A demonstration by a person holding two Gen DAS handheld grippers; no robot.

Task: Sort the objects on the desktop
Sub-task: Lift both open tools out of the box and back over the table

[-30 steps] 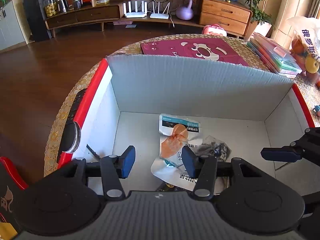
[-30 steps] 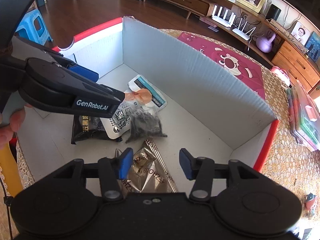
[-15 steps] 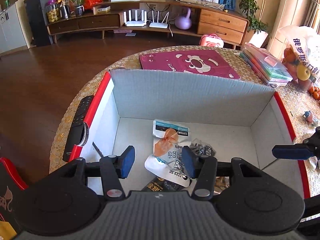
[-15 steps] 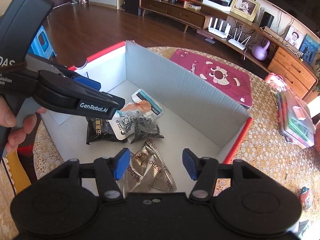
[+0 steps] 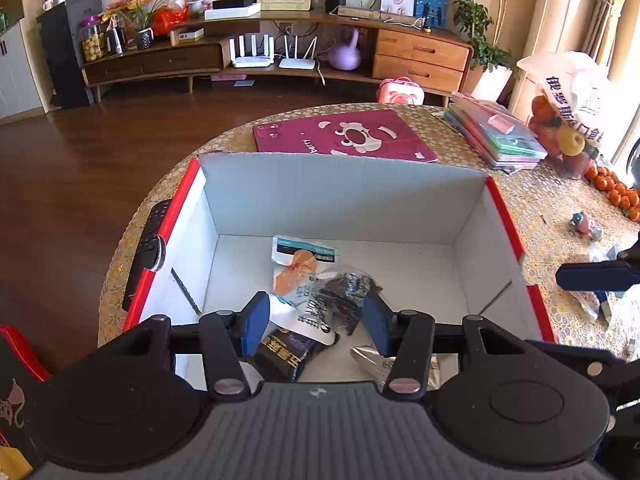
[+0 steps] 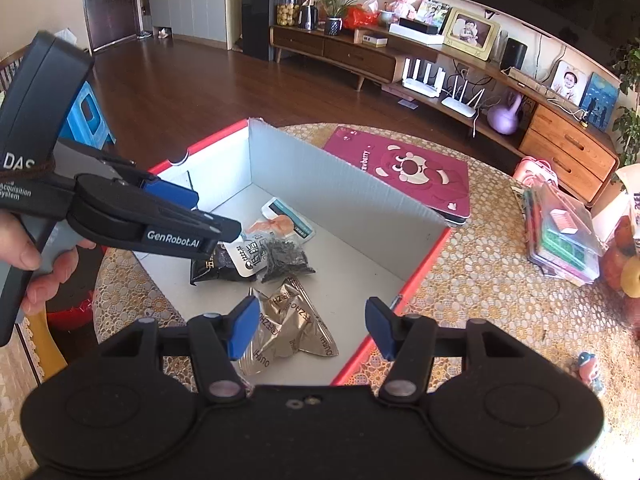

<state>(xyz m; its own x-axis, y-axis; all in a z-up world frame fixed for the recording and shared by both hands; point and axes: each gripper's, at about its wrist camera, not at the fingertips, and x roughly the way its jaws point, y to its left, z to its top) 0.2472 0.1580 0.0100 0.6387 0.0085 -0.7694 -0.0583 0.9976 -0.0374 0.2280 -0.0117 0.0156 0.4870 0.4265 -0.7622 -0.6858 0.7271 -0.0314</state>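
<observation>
Several snack packets (image 5: 308, 280) already lie in the red-edged box (image 5: 344, 196), bunched toward its near left corner. Both the left gripper (image 5: 314, 326) and right gripper (image 6: 312, 328) hover above, released and empty. Judging by the small toy (image 5: 584, 222) and wrappers (image 5: 596, 300) past the box's right edge, sorting looks partly done.

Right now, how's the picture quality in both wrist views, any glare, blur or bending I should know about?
Left wrist view: sharp, but the fisheye bows the box walls and the cabinet; sunlight washes out the curtain at right. Right wrist view: also sharp; the silver packet throws small glints, the table edge curves, and the left gripper casts shade over the packets beneath it.
</observation>
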